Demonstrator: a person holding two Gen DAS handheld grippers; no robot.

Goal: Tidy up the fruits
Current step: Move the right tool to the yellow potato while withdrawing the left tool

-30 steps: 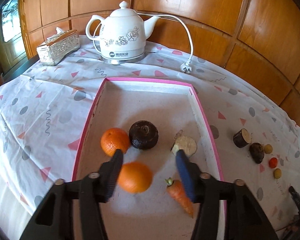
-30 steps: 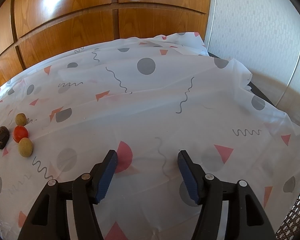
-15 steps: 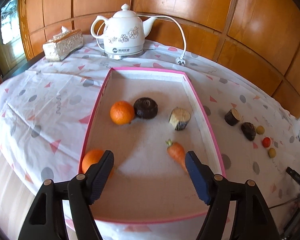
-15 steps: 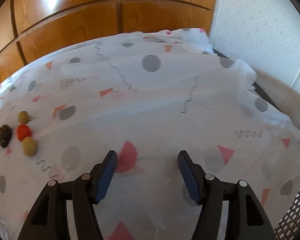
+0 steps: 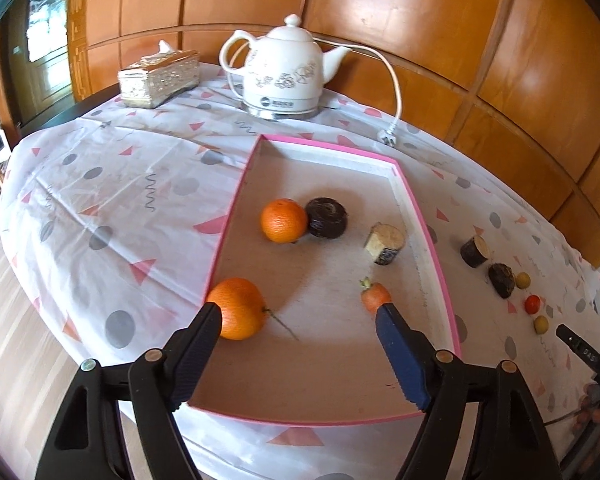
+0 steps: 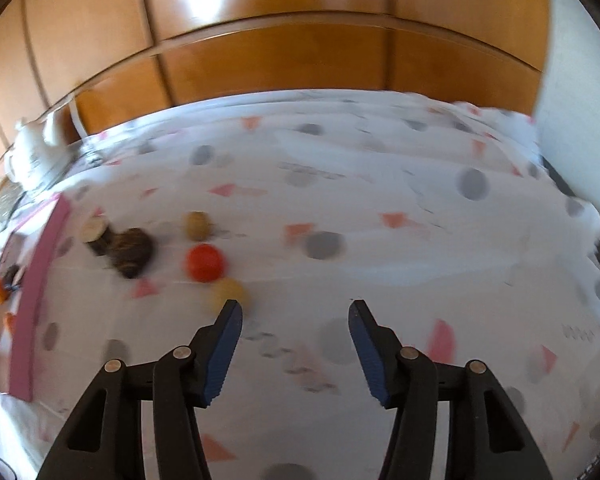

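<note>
A pink-rimmed tray (image 5: 428, 240) holds two oranges (image 5: 239, 307) (image 5: 283, 220), a dark round fruit (image 5: 326, 217), a cut brown piece (image 5: 384, 243) and a carrot (image 5: 374, 297). My left gripper (image 5: 299, 318) is open and empty above the tray's near end. On the cloth right of the tray lie a cut brown piece (image 6: 94, 234), a dark lump (image 6: 130, 251), a red fruit (image 6: 205, 263) and two yellow-brown fruits (image 6: 198, 225) (image 6: 226, 293). My right gripper (image 6: 296, 312) is open and empty, just right of the nearest yellow fruit.
A white kettle (image 5: 286, 76) with cord and plug (image 5: 387, 136) stands behind the tray, a silver tissue box (image 5: 159, 77) to its left. Wood panelling backs the table. The patterned cloth (image 6: 380, 200) stretches to the right edge by a white wall.
My left gripper has pulled back and up from the tray, leaving the near orange released at the tray's left side. My right gripper has swung left towards the small fruits; its view is blurred.
</note>
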